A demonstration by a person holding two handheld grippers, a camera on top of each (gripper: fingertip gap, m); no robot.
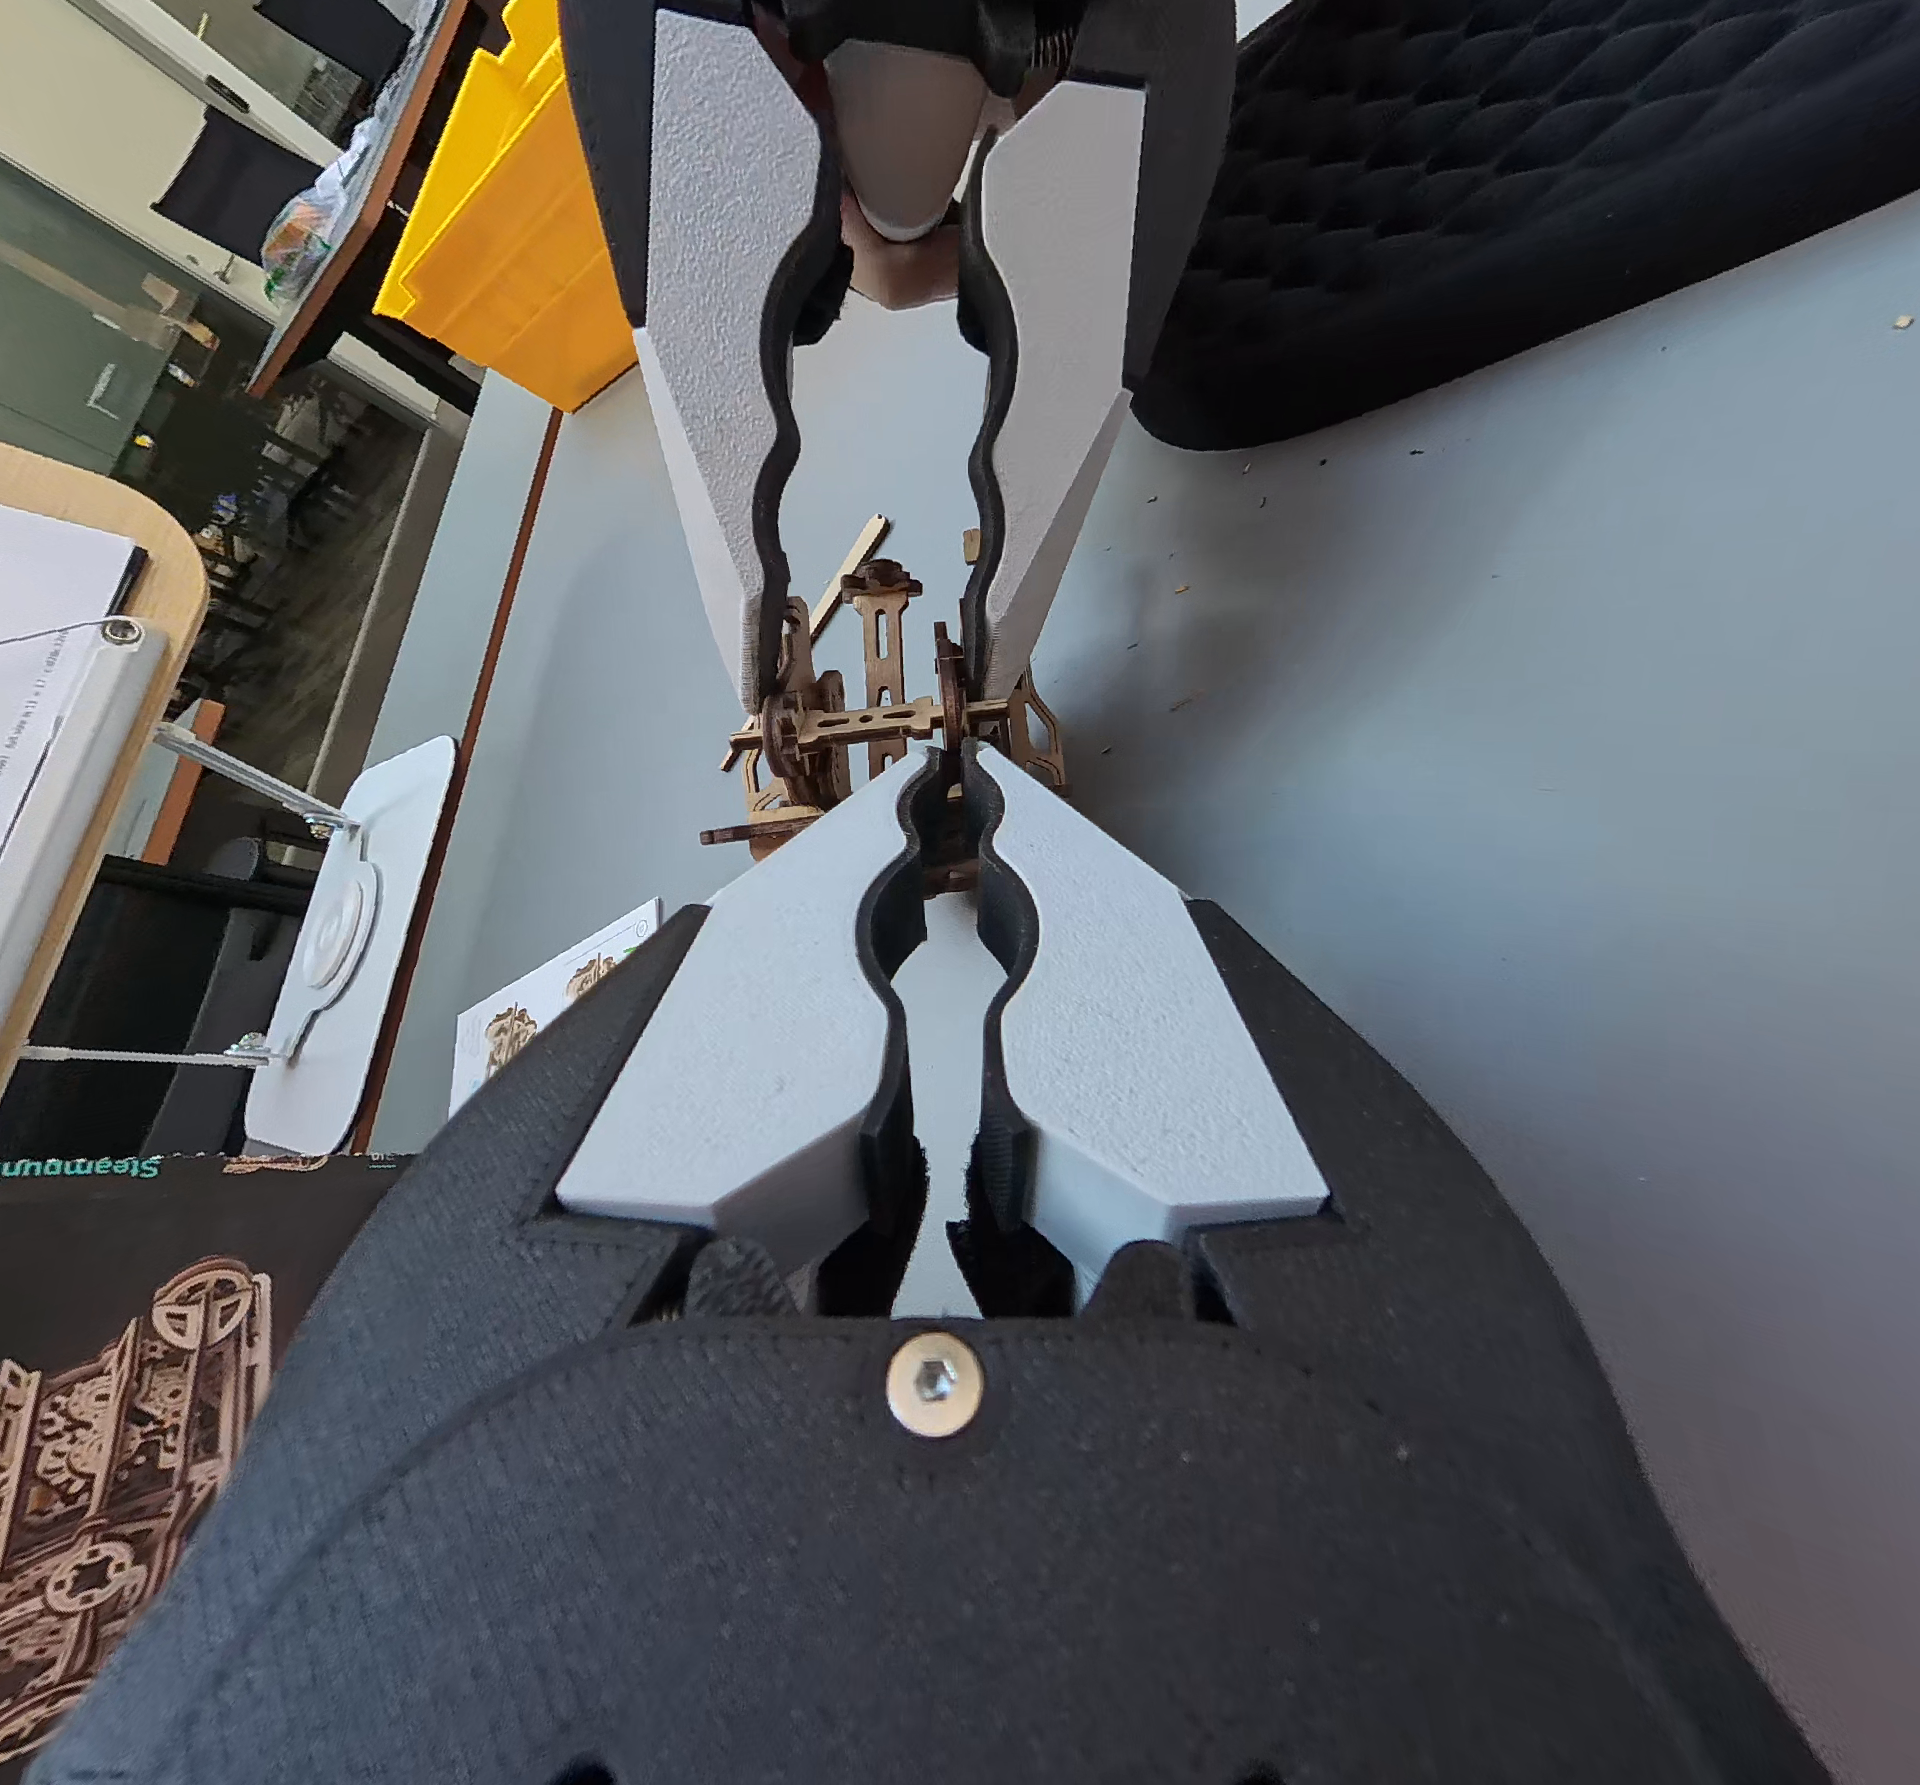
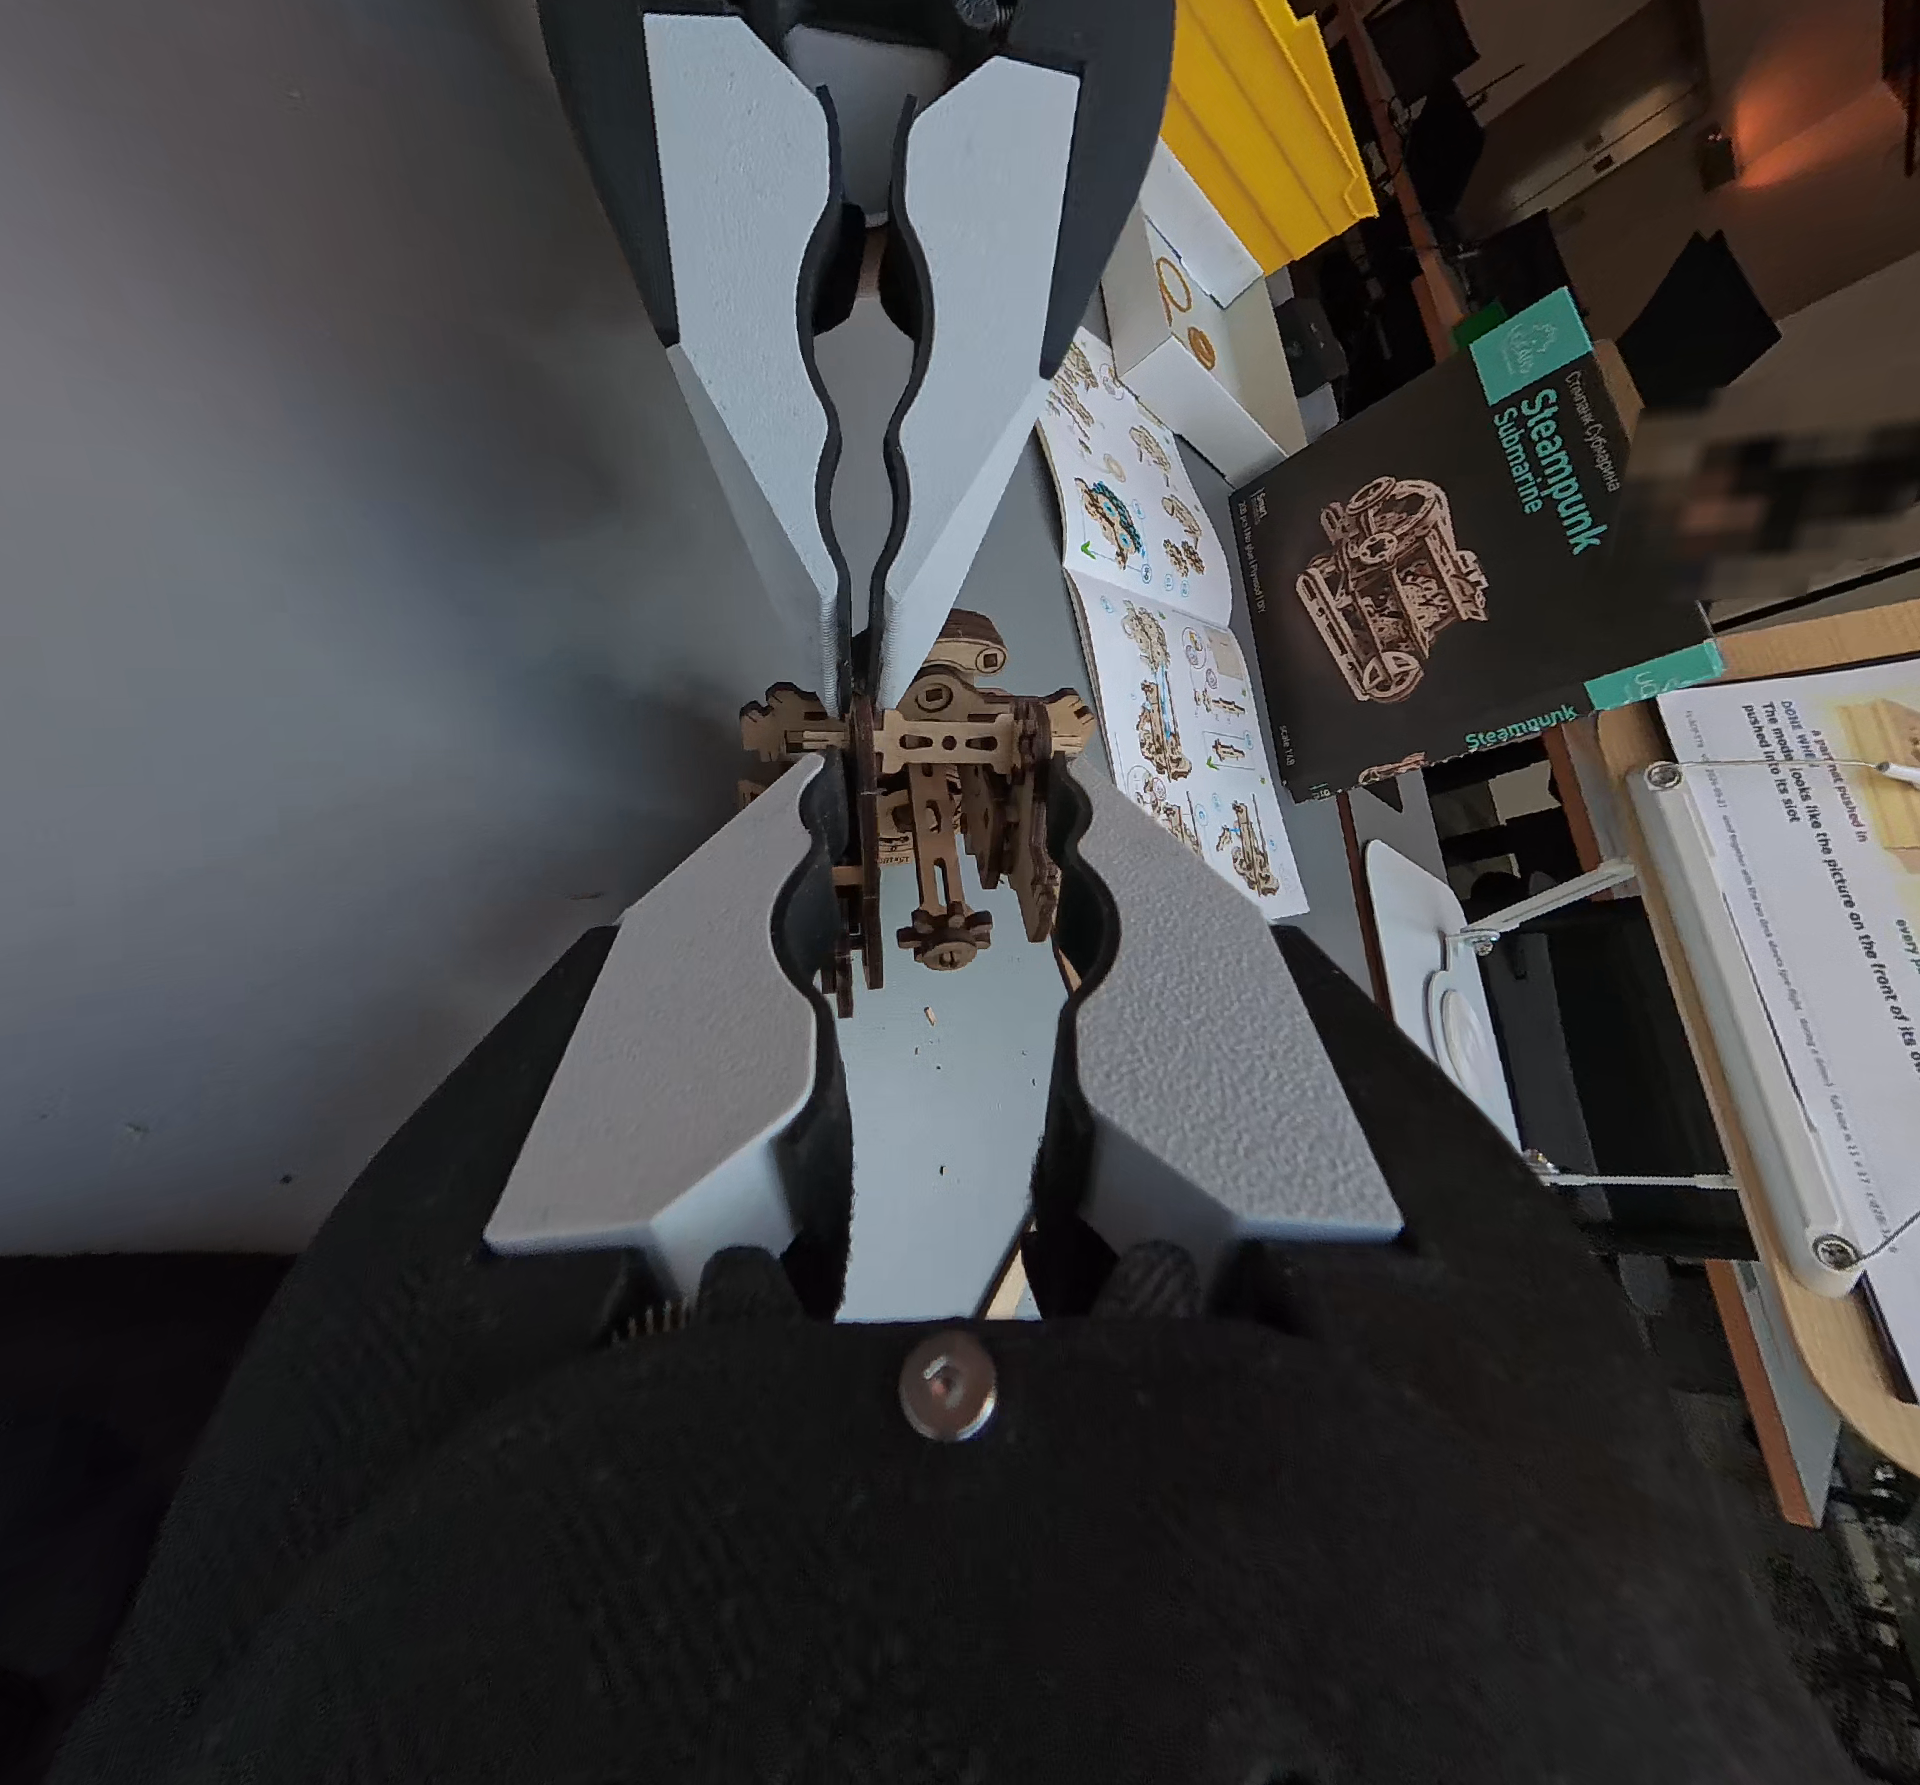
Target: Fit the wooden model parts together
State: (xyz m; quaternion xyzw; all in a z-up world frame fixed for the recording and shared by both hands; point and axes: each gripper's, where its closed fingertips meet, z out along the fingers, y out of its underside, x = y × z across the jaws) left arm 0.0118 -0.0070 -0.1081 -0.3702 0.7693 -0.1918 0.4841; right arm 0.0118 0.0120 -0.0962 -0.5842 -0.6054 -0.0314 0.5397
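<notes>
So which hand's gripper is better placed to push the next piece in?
Probably left: the left gripper pinches a thin wooden disc on the wooden model, while the right gripper clamps its body.

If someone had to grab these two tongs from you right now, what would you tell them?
Left tongs: shut on a thin plate of the wooden model, near one end of its cross axle.
Right tongs: spread around the model's width, fingers at both sides; a firm grip cannot be confirmed.
The model sits over the grey table, partly built. The booklet and box lie alongside.
Left: finish seating the plate, then compare with the booklet.
</notes>
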